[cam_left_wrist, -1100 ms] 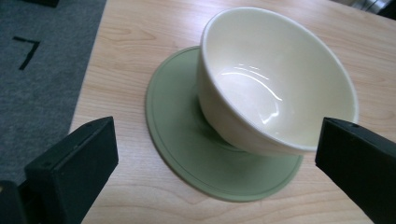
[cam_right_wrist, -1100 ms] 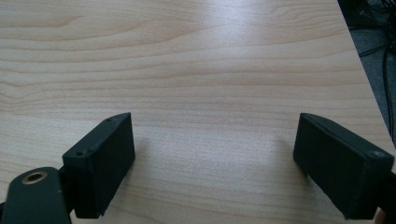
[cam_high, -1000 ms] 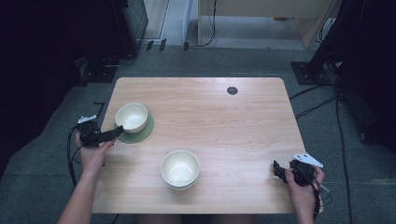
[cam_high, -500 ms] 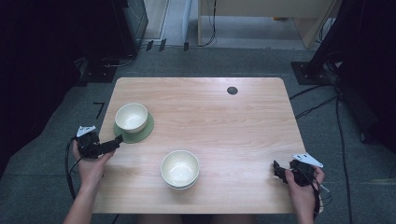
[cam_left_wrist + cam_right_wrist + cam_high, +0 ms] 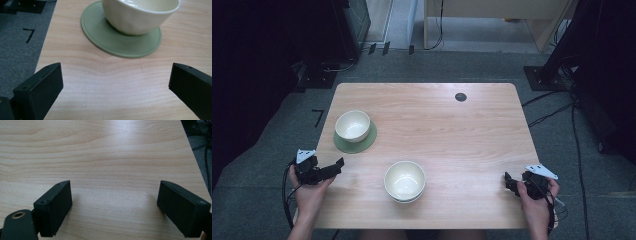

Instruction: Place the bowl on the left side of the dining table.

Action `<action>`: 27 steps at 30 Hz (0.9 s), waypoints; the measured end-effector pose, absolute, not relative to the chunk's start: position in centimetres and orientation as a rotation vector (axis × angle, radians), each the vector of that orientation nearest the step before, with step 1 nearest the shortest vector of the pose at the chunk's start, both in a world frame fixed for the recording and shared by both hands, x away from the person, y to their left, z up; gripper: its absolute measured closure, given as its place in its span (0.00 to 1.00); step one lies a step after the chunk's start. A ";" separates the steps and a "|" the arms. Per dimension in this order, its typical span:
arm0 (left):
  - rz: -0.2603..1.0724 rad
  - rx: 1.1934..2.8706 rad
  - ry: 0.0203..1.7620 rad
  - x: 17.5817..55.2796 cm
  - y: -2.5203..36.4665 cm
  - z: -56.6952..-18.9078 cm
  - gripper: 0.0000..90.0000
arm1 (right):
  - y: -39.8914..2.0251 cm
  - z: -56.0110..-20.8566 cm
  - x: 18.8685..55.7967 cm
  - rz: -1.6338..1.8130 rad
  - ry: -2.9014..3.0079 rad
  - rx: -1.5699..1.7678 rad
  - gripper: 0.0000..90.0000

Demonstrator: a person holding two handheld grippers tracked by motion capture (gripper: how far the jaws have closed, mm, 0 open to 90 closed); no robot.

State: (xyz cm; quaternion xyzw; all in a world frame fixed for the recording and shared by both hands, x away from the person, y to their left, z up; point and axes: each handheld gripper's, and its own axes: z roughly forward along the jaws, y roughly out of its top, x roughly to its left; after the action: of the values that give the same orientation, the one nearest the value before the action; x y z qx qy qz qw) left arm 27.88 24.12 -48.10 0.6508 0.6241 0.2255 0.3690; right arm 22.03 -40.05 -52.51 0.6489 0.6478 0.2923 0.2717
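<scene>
Wooden table [image 5: 452, 130], "7" floor mark [image 5: 29, 34], cream bowl [image 5: 138, 13]

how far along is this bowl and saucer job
Done: one bowl sits on the green saucer. In hand: nothing; the left tongs and right tongs are both open and empty. Possibly left: the near bowl, which seems to rest on something pale.
</scene>
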 end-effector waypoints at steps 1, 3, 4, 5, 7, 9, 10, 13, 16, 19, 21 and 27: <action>0.580 1.675 1.602 27.6 24.1 -48.3 0.00 | -40.1 -52.5 22.0 0.787 1.745 1.745 0.14; 0.572 1.684 1.601 27.2 24.1 -48.6 0.00 | -40.1 -52.5 22.0 0.787 1.745 1.745 0.14; 0.571 1.685 1.603 27.1 24.1 -48.7 0.00 | -40.1 -52.5 22.0 0.787 1.744 1.748 0.14; 0.574 1.683 1.604 26.9 24.1 -48.8 0.00 | -40.1 -52.5 22.0 0.787 1.744 1.747 0.14; 0.570 1.684 1.608 26.6 24.1 -49.2 0.00 | -40.1 -52.5 22.0 0.787 1.745 1.747 0.14; 0.571 1.692 1.607 26.2 24.1 -49.5 0.00 | -40.1 -52.5 22.0 0.787 1.745 1.747 0.14; 0.576 1.694 1.605 26.1 24.1 -49.6 0.00 | -40.1 -52.5 22.0 0.787 1.744 1.747 0.14; 0.581 1.717 1.602 25.7 24.1 -49.9 0.00 | -40.1 -52.5 22.0 0.787 1.745 1.746 0.14; 0.589 1.735 1.598 25.3 24.1 -50.2 0.00 | -40.1 -52.5 22.0 0.787 1.744 1.747 0.14; 0.601 1.753 1.596 25.0 24.1 -50.6 0.00 | -40.0 -52.5 22.0 0.787 1.744 1.748 0.14; 0.606 1.764 1.598 24.8 24.2 -50.8 0.00 | -40.0 -52.5 22.0 0.787 1.744 1.747 0.14; 0.648 1.810 1.603 24.2 24.1 -51.1 0.00 | -40.1 -52.5 22.0 0.787 1.744 1.747 0.14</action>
State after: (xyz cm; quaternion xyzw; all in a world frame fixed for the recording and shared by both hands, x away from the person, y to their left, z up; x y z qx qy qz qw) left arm 24.16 24.14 -51.12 0.6867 0.6080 0.2457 0.3137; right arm 22.03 -40.05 -52.51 0.6489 0.6478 0.2923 0.2717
